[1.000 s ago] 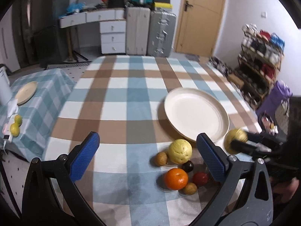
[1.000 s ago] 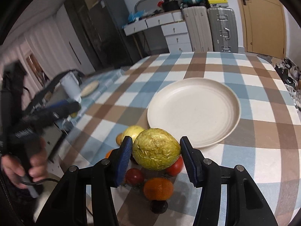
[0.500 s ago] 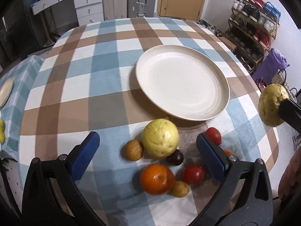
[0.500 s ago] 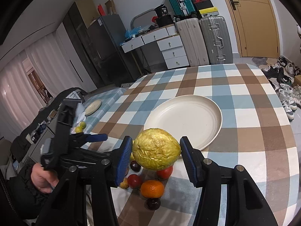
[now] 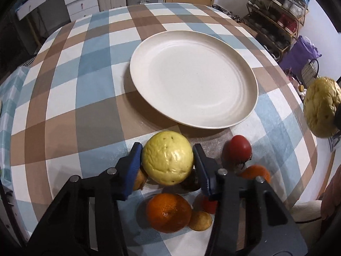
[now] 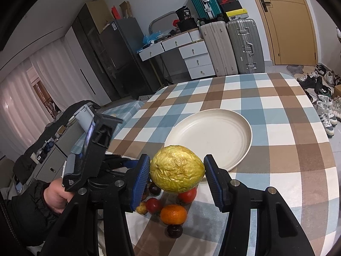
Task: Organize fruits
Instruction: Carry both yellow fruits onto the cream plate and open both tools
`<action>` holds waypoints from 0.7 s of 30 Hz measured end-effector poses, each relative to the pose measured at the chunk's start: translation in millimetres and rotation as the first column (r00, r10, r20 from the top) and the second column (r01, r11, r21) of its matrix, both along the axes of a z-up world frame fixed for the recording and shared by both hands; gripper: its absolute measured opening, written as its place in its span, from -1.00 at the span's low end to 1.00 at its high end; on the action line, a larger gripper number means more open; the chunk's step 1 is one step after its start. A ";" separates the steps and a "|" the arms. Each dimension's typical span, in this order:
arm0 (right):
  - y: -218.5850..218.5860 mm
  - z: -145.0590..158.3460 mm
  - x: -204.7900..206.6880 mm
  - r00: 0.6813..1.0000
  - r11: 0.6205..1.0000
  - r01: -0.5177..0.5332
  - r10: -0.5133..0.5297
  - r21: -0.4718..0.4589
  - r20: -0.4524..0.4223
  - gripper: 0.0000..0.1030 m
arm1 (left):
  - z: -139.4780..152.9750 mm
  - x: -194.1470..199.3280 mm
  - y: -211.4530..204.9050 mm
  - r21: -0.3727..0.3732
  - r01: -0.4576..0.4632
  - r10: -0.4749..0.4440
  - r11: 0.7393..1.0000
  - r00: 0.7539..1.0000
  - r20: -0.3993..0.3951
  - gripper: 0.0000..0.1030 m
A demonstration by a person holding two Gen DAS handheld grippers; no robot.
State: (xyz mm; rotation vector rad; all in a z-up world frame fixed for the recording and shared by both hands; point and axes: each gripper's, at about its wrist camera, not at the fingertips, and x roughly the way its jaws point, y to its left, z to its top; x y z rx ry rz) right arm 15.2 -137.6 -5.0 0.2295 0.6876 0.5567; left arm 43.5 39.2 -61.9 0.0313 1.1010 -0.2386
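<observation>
My left gripper (image 5: 167,160) is shut on a smooth pale yellow fruit (image 5: 168,157) in the fruit pile, just in front of the empty cream plate (image 5: 191,79). Around it lie an orange (image 5: 168,212), red tomatoes (image 5: 236,149), small brown fruits (image 5: 200,220) and a dark one. My right gripper (image 6: 176,171) is shut on a wrinkled yellow fruit (image 6: 177,169) and holds it in the air above the pile, near the plate's (image 6: 210,136) front rim. That wrinkled fruit also shows at the right edge of the left wrist view (image 5: 321,108).
The plate and fruits sit on a round table with a blue, brown and white checked cloth (image 5: 89,81). A shoe rack (image 5: 277,6) stands to the right, suitcases (image 6: 243,47) and drawers (image 6: 196,59) behind. A low side table (image 6: 125,111) stands to the left.
My left gripper moved down and forward to the pile and closed on the pale yellow fruit. My right gripper rose higher with the wrinkled fruit still in it.
</observation>
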 end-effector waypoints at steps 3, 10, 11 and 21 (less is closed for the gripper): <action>0.0 -0.1 0.6 1.000 1.000 0.001 -0.001 -0.002 0.000 0.03 | 1.7 9.0 -3.7 -0.037 0.003 -0.003 0.999 1.000 0.003 -0.12; -4.7 -2.2 4.3 1.000 1.000 0.015 -0.015 0.018 -0.014 0.03 | 28.1 6.5 -4.5 -0.092 0.004 0.003 0.996 0.997 0.080 -0.12; -5.5 -2.7 6.1 1.000 1.000 0.016 -0.016 0.023 -0.019 0.03 | 33.5 5.5 -3.1 -0.105 0.006 0.004 0.994 0.996 0.089 -0.12; -12.6 0.4 43.9 0.999 0.997 0.034 -0.032 0.072 -0.030 0.03 | 78.1 52.7 4.1 -0.214 -0.001 0.033 0.977 0.988 0.150 -0.12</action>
